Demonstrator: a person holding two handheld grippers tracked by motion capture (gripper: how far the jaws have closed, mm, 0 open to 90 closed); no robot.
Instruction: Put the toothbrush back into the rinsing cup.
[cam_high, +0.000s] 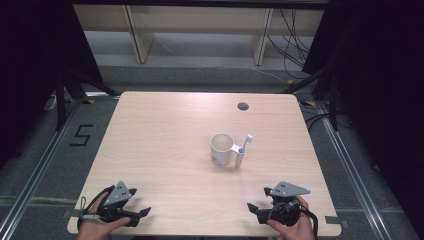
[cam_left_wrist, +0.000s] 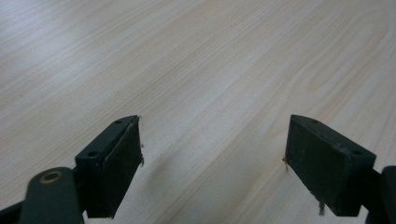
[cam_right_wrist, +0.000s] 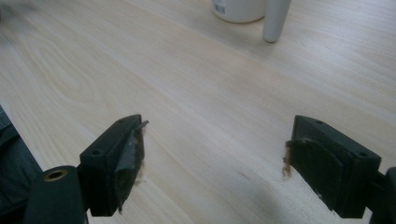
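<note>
Both grippers sat wide open and empty; mug (cam_high: 222, 149) with leaning toothbrush (cam_high: 243, 150) stood ahead-left of the right gripper (cam_high: 256, 209), nearer it than the left gripper (cam_high: 141, 216).

Pale wood-grain table (cam_high: 165, 145) with a smooth matt top — a glossy cream mug (cam_high: 221, 149), a smooth white toothbrush (cam_high: 242, 151), and matt black plastic jaws with frayed pads (cam_right_wrist: 132, 154).

A cream-white mug (cam_high: 221, 149) and pale toothbrush (cam_high: 243, 150) are standing out against the worktop (cam_high: 165, 135). Its light wood grain is showing. Both hand-held grippers are looking black.
</note>
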